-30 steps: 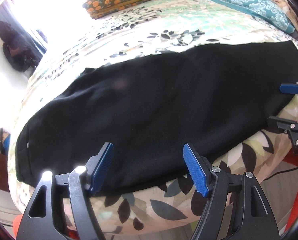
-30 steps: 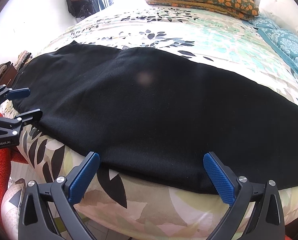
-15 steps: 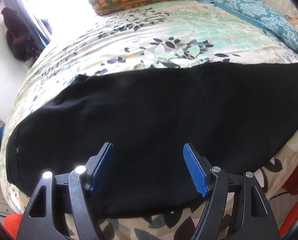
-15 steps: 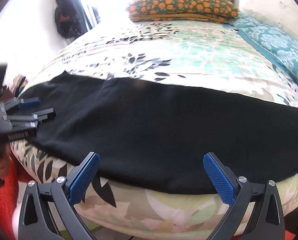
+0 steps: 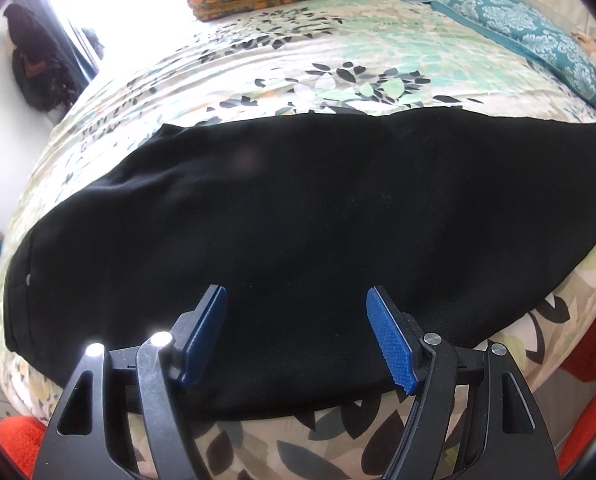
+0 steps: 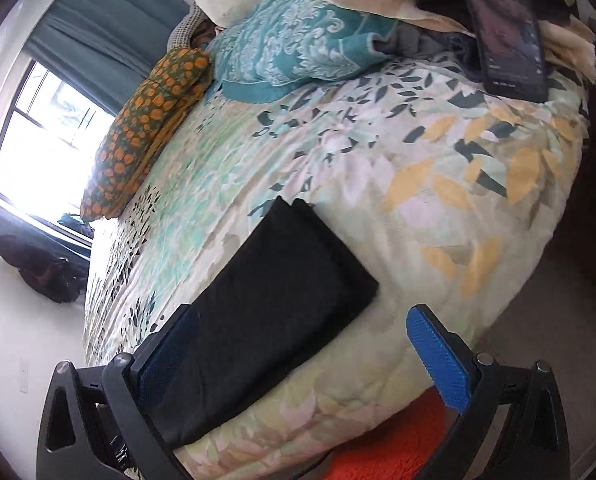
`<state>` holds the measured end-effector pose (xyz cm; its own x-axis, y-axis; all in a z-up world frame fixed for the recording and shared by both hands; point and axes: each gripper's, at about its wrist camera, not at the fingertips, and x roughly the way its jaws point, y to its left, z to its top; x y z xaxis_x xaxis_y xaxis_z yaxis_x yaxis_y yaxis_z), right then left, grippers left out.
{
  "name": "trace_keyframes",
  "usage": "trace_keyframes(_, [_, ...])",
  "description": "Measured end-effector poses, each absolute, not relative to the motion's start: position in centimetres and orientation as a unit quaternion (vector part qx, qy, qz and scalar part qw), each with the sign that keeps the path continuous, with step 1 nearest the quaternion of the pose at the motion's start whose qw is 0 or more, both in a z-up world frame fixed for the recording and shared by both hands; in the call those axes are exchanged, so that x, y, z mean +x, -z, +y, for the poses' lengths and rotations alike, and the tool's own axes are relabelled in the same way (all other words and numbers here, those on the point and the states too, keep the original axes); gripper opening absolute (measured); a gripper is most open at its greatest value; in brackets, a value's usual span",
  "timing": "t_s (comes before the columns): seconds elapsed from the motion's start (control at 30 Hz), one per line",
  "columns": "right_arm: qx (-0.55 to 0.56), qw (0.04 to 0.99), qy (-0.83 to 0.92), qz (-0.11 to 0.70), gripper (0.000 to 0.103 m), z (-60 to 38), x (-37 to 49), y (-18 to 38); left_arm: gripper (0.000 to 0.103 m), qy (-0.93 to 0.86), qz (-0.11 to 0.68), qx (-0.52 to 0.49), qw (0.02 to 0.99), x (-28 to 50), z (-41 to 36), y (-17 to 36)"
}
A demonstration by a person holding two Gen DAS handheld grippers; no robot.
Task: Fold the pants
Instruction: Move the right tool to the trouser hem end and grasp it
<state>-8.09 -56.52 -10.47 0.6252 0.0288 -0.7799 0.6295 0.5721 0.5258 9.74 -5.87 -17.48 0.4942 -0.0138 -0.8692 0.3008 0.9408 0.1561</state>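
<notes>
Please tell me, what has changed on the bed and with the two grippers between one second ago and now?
The right gripper has swung along the bed to the leg end of the black pants and rolled, so its view is tilted; it has left the left wrist view. Nothing was gripped or released. The left gripper stays open over the pants' near edge, and the pants lie flat on the floral bedspread as before.
</notes>
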Motion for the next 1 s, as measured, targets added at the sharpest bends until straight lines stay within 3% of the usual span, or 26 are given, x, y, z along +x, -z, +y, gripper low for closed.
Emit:
trace_keyframes(0.47, [0.484,0.782,0.158,0.358,0.102,-60.6,-7.7,13.0,0.075,0.09,0.487,0.15,0.856,9.6,-5.8,16.4])
trace_keyframes(0.87, [0.425,0.775,0.104,0.457,0.08,-58.1,-3.3,15.5,0.075,0.088,0.49,0.152,0.854,9.7,-5.9,16.6])
trace_keyframes(1.0, [0.425,0.776,0.096,0.456,0.08,-58.0,-3.1,15.8,0.075,0.087,0.496,0.154,0.85,9.9,-6.0,17.1])
